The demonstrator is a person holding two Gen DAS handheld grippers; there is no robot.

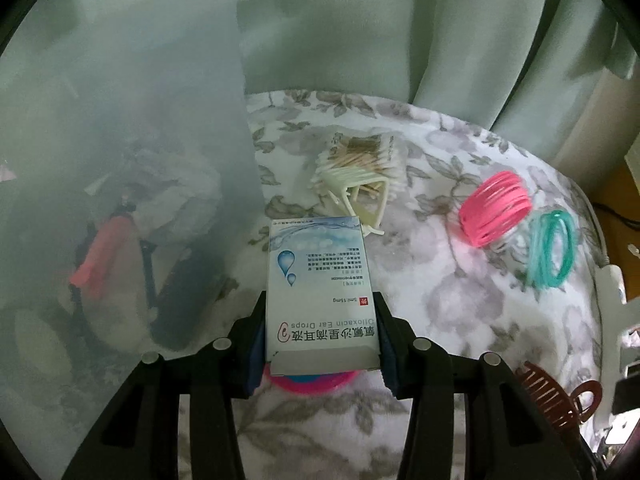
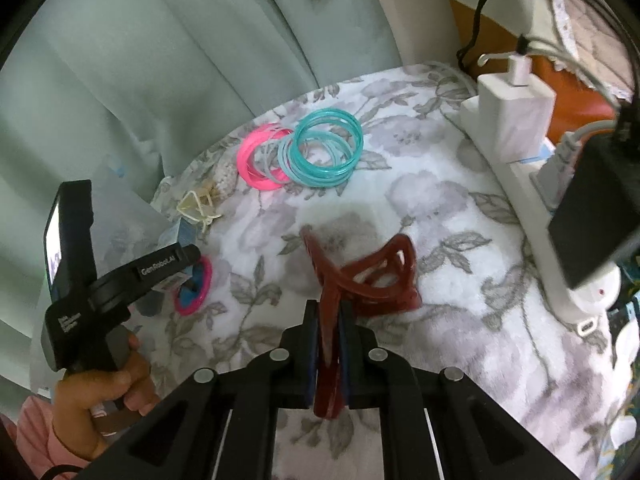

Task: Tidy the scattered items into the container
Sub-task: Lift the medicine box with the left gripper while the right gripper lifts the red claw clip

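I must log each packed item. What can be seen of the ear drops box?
The ear drops box is a slim white-and-blue carton, seemingly card, printed with water drops, Chinese text and "Ofloxacin Ear Drops". It looks closed, clamped at its near end between the left tool's blue pads, above the floral cloth.

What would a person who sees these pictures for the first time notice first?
First, the white and blue cardboard box of ear drops, clamped between the pads of the left gripper above the flowered blanket, beside the frosted plastic container. Then the dark red plastic claw hair clip, pinched in the right gripper. Beyond them lie bright pink and teal bundles of thin hair bands.
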